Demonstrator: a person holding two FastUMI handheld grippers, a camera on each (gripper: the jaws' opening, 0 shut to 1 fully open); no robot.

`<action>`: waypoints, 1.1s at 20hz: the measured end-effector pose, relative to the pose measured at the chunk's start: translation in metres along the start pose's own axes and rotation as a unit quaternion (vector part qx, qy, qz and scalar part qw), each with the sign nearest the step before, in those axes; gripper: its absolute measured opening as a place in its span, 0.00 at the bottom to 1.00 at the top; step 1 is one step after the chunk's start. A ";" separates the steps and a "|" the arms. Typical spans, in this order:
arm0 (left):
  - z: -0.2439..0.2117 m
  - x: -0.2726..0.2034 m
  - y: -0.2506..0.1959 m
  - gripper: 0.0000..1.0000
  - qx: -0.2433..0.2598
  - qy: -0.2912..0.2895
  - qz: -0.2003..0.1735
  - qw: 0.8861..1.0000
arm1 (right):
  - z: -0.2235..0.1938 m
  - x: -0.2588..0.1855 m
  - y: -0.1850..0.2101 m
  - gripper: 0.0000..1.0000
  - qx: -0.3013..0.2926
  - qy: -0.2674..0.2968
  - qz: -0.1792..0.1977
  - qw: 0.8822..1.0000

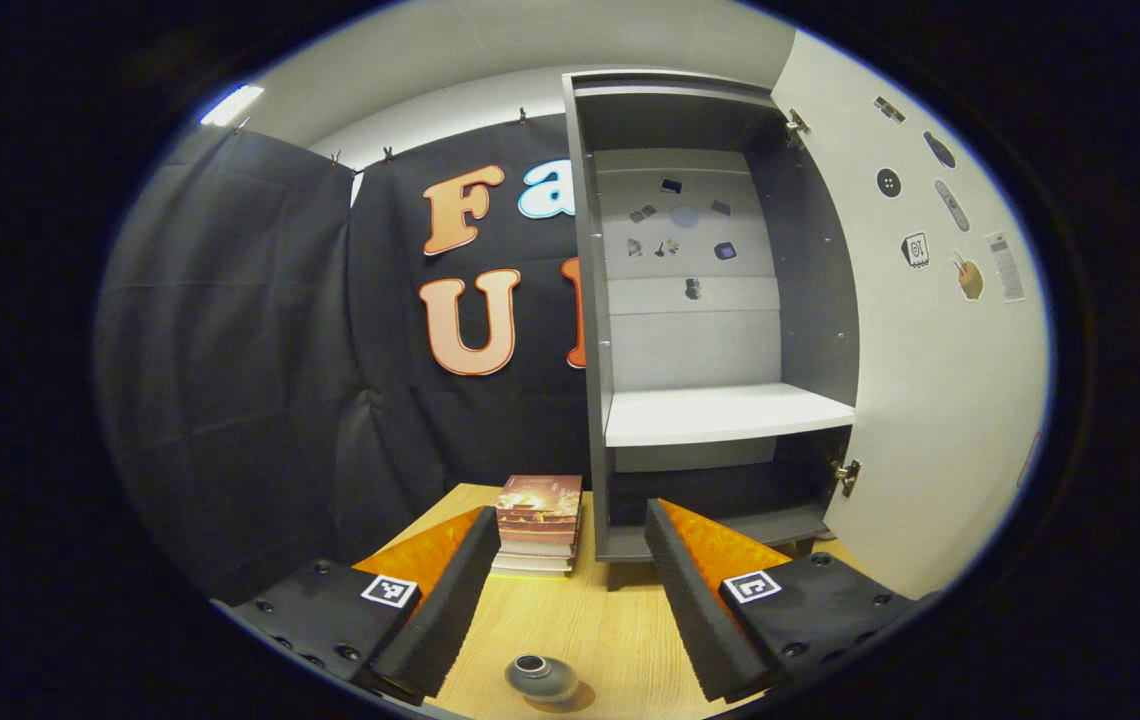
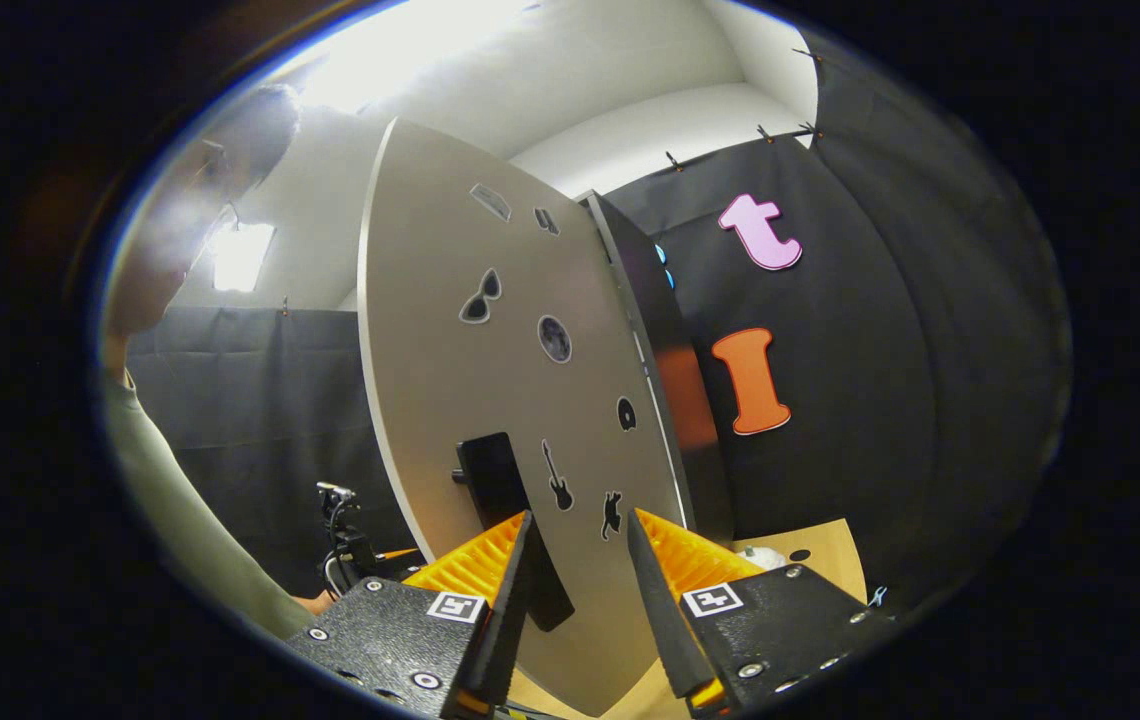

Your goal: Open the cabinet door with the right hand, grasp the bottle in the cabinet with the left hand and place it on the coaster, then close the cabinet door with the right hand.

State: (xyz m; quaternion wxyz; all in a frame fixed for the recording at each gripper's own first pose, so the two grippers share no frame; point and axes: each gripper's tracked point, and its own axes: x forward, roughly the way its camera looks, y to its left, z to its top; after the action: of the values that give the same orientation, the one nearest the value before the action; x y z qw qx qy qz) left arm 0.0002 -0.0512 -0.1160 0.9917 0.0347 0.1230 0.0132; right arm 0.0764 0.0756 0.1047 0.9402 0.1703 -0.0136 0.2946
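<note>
Grey bottle (image 1: 541, 679) sits on the wooden surface (image 1: 590, 620), near, between my released left claw (image 1: 562, 590). My right claw (image 2: 580, 590) gapes before the door (image 2: 490, 400), beside its handle (image 2: 510, 520).

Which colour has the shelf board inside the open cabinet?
The shelf board is white, against grey cabinet walls; the left gripper view shows it best.
</note>
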 end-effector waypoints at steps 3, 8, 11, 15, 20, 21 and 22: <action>0.008 0.006 -0.005 0.95 0.000 -0.007 -0.009 1.000 | -0.006 0.010 0.010 0.58 0.009 0.004 0.019 1.000; 0.006 0.014 -0.007 0.95 0.002 -0.006 -0.017 1.000 | -0.018 0.024 0.038 0.58 0.012 0.006 0.047 0.999; 0.005 0.018 0.006 0.95 -0.010 -0.001 -0.008 1.000 | -0.024 0.037 0.060 0.58 -0.003 0.010 0.064 0.998; 0.010 0.020 0.028 0.96 -0.008 -0.008 0.006 1.000 | -0.035 0.058 0.070 0.59 0.008 0.021 0.085 0.996; 0.008 0.018 0.058 0.96 -0.016 -0.007 0.024 1.000 | -0.044 0.082 0.071 0.66 0.009 0.032 0.097 0.995; 0.008 0.019 0.066 0.96 -0.013 -0.009 0.028 0.999 | -0.045 0.087 0.069 0.62 0.013 0.034 0.098 0.995; 0.008 0.020 0.071 0.96 -0.011 -0.008 0.031 0.999 | -0.046 0.091 0.068 0.80 0.018 0.036 0.099 0.994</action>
State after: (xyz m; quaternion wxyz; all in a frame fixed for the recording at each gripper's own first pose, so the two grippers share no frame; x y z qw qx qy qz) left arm 0.0200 0.0202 -0.1080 0.9921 0.0275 0.1137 0.0454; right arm 0.1102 0.1932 0.0940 0.9030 0.1741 0.0091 0.3927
